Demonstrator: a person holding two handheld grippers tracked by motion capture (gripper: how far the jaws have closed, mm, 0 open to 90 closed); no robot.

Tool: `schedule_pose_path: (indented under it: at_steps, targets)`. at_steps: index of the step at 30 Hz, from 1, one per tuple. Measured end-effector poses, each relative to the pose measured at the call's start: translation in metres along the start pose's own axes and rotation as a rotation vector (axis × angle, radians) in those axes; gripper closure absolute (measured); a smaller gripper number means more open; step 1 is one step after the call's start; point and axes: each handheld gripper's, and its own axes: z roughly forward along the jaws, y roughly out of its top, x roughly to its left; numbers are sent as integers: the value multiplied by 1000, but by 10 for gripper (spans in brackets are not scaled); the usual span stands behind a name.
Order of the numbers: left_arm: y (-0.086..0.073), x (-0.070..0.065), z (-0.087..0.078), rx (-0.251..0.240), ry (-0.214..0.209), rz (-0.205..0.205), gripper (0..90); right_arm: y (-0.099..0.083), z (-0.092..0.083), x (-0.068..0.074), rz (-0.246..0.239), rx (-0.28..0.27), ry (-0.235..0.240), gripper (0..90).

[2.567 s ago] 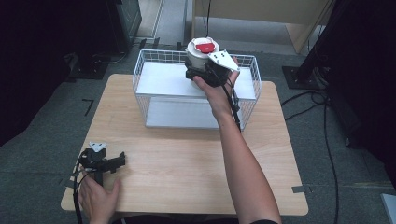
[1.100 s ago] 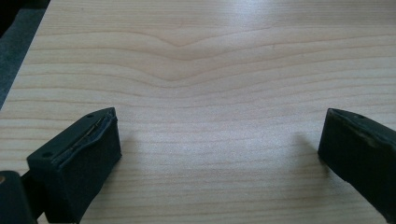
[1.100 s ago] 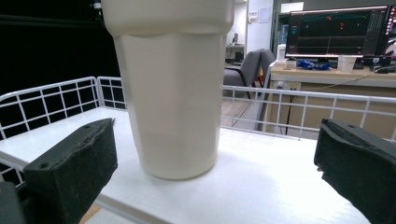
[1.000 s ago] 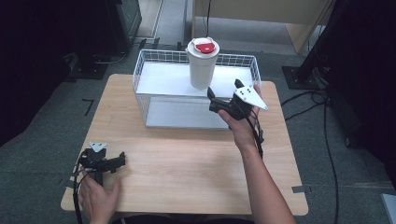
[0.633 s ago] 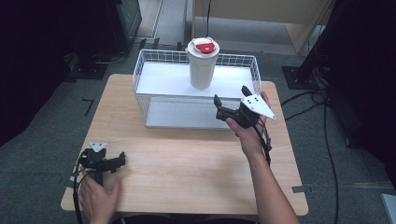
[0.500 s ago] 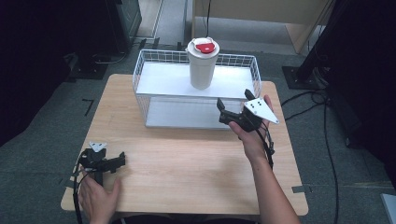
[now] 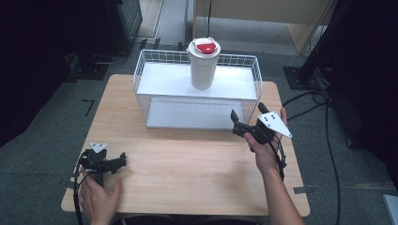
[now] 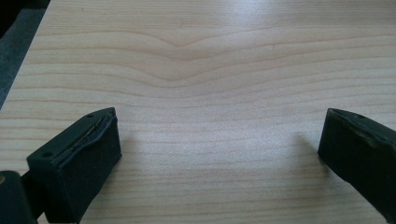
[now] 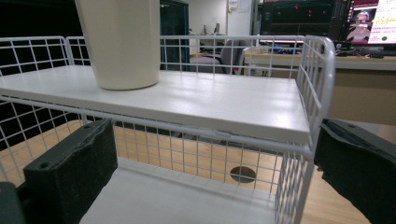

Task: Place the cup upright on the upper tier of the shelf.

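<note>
From the high view, the right gripper (image 7: 248,119) is empty with jaws wide apart, just off the rack's (image 7: 256,70) front right corner. The cup (image 7: 203,64) stands upright on the upper shelf, ahead of this gripper and to its left, far nearer than to the left gripper (image 7: 112,164), which rests low on the table (image 7: 187,164)

Left gripper view: jaws spread wide over bare wood

Right gripper view: the cup (image 9: 122,42) sits up and left beyond the wire edge; open room lies behind and right

Cup (image 7: 203,64) stands on rack's (image 7: 197,123) upper shelf, seemingly left of centre
</note>
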Motion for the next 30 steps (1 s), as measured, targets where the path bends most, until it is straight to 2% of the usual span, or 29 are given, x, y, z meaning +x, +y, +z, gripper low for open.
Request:
schedule_pose_path:
  at_steps: [10,30]
  targets:
    - [0,0,0,0,0,0,0,-18,-17,-15,8,19,-31,0]
    - [0,0,0,-1,0,-1,0,-49,-42,-40,16,93,-99,0]
